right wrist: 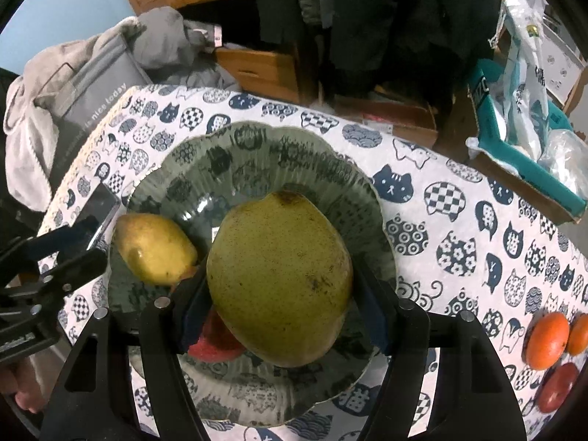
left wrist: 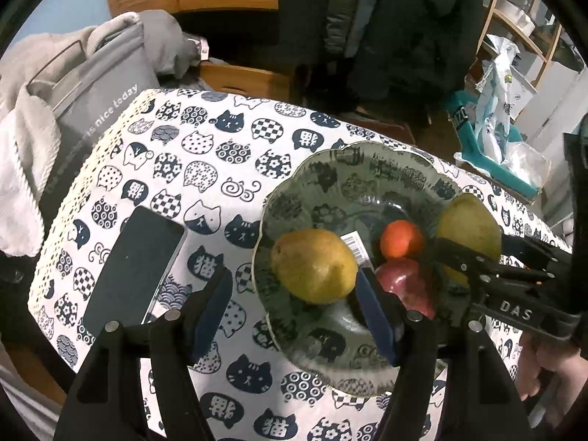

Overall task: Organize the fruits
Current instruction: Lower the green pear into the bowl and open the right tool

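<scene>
Right gripper (right wrist: 279, 294) pinching green pear (right wrist: 279, 275) above plate (right wrist: 257, 139), long axis pointing away from the tongs | left gripper (left wrist: 294, 301) spread, empty, yellow pear (left wrist: 312, 264) just ahead on plate | loose oranges (right wrist: 547, 338) nearer right hand

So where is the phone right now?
In the left wrist view, the phone lies flat on the cat-print tablecloth, left of the plate.

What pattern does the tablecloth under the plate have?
The tablecloth is white with navy cat-head shapes, some checked or flowered; the left wrist view shows it best.
</scene>
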Demonstrator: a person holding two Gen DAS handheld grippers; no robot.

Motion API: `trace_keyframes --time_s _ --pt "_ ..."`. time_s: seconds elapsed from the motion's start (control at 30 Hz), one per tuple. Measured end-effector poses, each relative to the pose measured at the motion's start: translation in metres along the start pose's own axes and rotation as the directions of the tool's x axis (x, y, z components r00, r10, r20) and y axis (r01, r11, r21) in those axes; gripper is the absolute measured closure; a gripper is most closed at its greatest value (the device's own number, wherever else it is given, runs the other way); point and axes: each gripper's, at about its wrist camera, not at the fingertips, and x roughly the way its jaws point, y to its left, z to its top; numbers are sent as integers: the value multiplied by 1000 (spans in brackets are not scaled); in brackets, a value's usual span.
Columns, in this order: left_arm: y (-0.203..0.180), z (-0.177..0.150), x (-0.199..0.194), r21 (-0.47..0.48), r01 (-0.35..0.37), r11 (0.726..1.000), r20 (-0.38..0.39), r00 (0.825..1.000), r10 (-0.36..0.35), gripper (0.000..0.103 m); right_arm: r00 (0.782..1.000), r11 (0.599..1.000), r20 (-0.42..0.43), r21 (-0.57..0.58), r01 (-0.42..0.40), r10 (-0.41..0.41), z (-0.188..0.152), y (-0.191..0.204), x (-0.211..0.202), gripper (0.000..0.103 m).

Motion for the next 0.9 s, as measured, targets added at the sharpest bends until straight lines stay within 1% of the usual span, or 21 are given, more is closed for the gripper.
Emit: trace_keyframes --time_s 0.13,0.33,0.43,0.5,0.6,0.7,0.9 --pt "2 -3 -4 5 1 1000 0 1000 -1 32 999 1000 -32 5 3 -3 -3 2 9 32" --pt "1 -4 -6 11 5 1000 -3 1000 -5 32 999 1000 -48 27 -5 6 -3 -2 12 32" --pt "0 -4 -7 15 5 1000 -4 1000 -5 32 999 1000 -51 29 7 -5 -3 -4 11 30" --pt "-1 -4 -7 19 5 1000 -5 1000 -5 32 998 999 -55 28 20 -18 -4 -6 12 26" --pt "-3 -4 -8 25 2 1000 -3 1000 -2 30 1000 1000 -27 27 -3 3 -2 -7 5 25" --pt "-4 -4 -10 29 0 1000 3 1000 0 28 1000 1000 -5 1 -1 1 1 -1 -3 24" --pt "-7 -4 -19 32 7 999 10 1000 -7 28 999 999 38 -29 33 -32 4 6 -28 24"
